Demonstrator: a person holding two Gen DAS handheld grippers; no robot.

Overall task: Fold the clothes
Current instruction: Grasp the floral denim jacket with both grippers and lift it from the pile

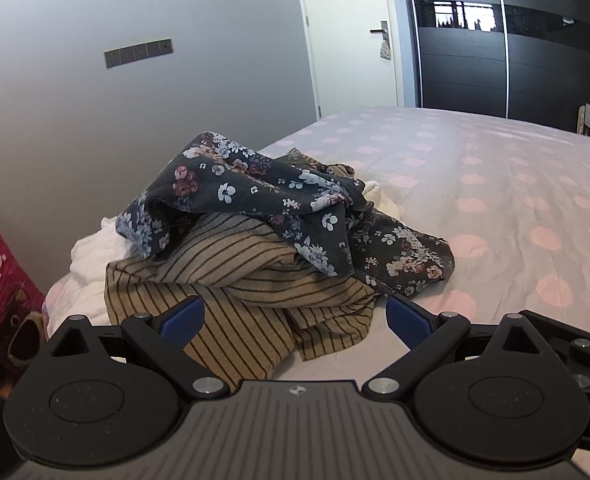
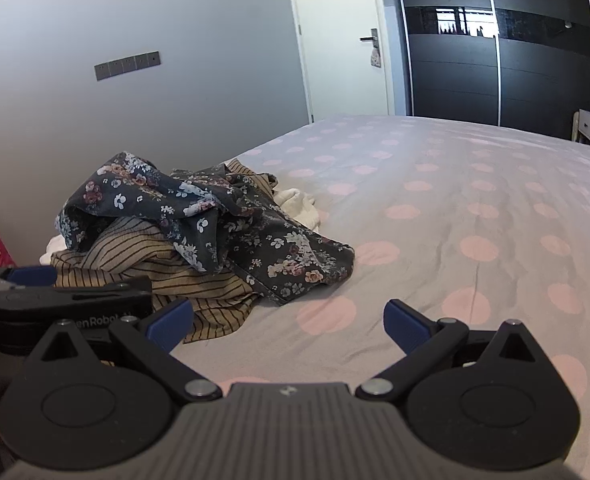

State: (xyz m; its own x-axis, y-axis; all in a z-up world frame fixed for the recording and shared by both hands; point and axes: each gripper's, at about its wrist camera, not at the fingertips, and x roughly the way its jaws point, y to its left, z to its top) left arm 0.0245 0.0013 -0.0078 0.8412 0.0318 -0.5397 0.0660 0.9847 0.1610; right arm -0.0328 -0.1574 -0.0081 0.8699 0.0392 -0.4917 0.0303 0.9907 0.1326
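The clothes form one crumpled pile at the near left part of the bed (image 2: 475, 184). Three garments are visible: one dark floral garment (image 1: 255, 196) on top, one tan striped garment (image 1: 235, 280) beneath, one white garment (image 1: 95, 256) at the pile's left and rear. The left gripper (image 1: 295, 320) is spread wide and empty, near the striped fabric. The right gripper (image 2: 289, 324) is spread wide and empty over bare polka-dot sheet.

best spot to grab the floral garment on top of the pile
Pinch the floral garment at its loose lower edge, which drapes over the striped garment, coming from the near side with the open left gripper. That hanging fold is free and raised; it should lift off the pile cleanly.
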